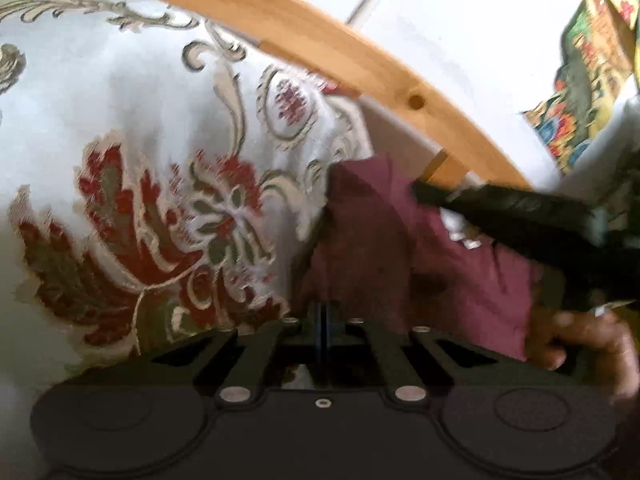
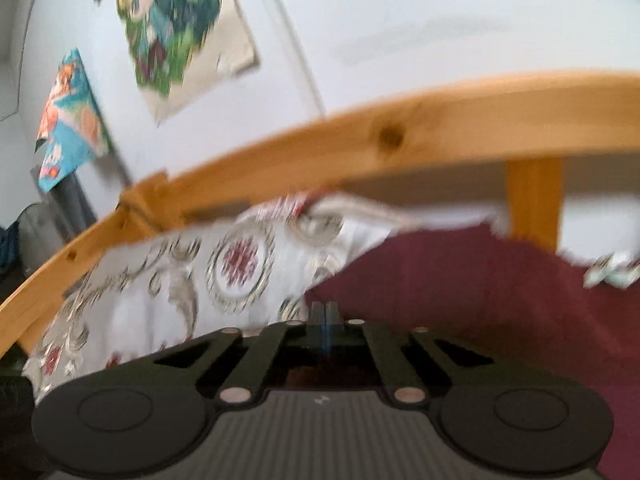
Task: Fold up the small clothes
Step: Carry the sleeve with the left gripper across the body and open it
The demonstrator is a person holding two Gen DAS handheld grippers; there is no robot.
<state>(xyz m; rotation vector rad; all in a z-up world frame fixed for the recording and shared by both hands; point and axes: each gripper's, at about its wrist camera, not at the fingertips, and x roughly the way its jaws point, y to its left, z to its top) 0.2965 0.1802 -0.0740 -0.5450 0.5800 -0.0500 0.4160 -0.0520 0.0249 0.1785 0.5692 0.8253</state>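
Observation:
A small maroon garment (image 1: 392, 248) lies on a floral bedspread (image 1: 120, 120). My left gripper (image 1: 323, 312) is shut, its fingers pressed together at the garment's near left edge, seemingly pinching the cloth. My right gripper (image 2: 323, 312) is shut at the near edge of the maroon garment (image 2: 500, 300), also seemingly on the cloth. The right gripper's black body (image 1: 540, 224) and the hand holding it (image 1: 592, 344) cross over the garment in the left wrist view. A white print (image 1: 460, 232) shows on the garment. Both views are blurred.
A curved wooden bed rail (image 1: 360, 68) runs behind the bedspread, also in the right wrist view (image 2: 400, 136). A white wall (image 2: 440, 20) with colourful posters (image 2: 176, 24) stands beyond. The floral bedspread (image 2: 180, 280) spreads left of the garment.

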